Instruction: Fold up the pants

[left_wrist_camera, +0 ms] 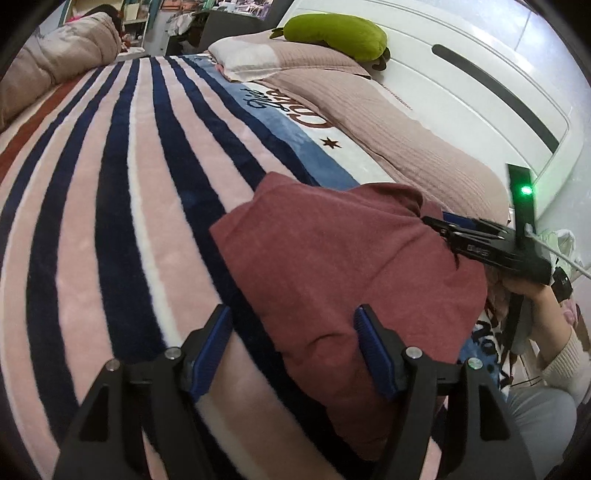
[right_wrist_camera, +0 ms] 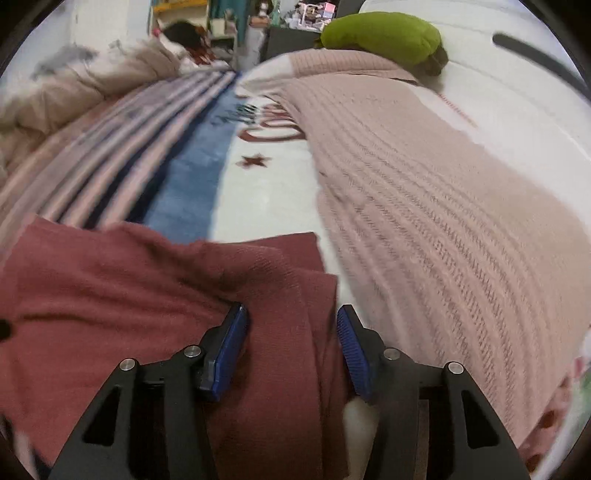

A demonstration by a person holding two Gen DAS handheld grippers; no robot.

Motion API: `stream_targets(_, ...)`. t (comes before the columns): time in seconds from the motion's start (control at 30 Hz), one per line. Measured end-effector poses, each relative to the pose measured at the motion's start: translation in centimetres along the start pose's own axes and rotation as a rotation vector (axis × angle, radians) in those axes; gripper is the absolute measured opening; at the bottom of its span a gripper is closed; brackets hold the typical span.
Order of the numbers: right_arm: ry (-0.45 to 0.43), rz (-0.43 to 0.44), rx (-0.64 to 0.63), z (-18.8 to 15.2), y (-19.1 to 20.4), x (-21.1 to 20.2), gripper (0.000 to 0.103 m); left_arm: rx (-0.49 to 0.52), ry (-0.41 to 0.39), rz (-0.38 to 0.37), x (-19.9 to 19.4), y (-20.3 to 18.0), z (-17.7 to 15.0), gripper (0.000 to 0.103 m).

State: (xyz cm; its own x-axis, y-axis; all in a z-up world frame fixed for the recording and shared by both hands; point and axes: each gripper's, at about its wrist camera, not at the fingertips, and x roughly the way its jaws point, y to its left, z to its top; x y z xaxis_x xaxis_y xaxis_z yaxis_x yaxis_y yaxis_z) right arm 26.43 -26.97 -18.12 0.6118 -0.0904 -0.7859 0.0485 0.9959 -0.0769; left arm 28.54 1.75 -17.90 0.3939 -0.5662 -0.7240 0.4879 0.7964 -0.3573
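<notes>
The dark red pants (left_wrist_camera: 332, 266) lie folded in a thick bundle on the striped blanket (left_wrist_camera: 110, 206). My left gripper (left_wrist_camera: 291, 332) is open, its blue pads straddling the bundle's near left corner just above the cloth. My right gripper shows in the left wrist view (left_wrist_camera: 439, 227) at the bundle's far right edge. In the right wrist view the right gripper (right_wrist_camera: 291, 332) is open, its pads either side of a fold of the pants (right_wrist_camera: 147, 280); that view is blurred.
A pink knitted cover (right_wrist_camera: 443, 206) lies right of the pants. A green plush cushion (left_wrist_camera: 336, 33) sits by the white headboard (left_wrist_camera: 480, 81). A beige duvet (left_wrist_camera: 55, 62) is heaped at far left. The person's arm (left_wrist_camera: 554, 332) is at the right.
</notes>
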Motion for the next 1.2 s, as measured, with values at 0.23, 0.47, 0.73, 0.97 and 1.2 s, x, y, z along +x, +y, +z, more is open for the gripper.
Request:
stream_targets(0.23,0.061,0.182,0.086,-1.8,-1.5,-0.3,0.060,-0.023,0.018,-0.049,0.6,-0.3,-0.4,0.065)
stream_targets(0.47,0.094,0.164,0.084,-2.0,-0.8,0.0,0.061,-0.031,0.036,-0.064,1.4,-1.6,-0.5,0.040)
stream_targets(0.73,0.041,0.227,0.100,-2.7,-1.3,-1.8,0.016,0.004,-0.037,-0.003,-0.8,-3.3,-0.7,0.013)
stream_targets(0.97,0.026,0.423,0.076,-2.6,1.3,-4.6,0.013,-0.030,-0.099,0.096,-7.8,-2.3,-2.7,0.012)
stream_targets(1.2,0.158,0.564,-0.050,-4.2,7.5,-5.2,0.024,-0.136,-0.012,0.175,-12.4,0.1,-8.4,0.015)
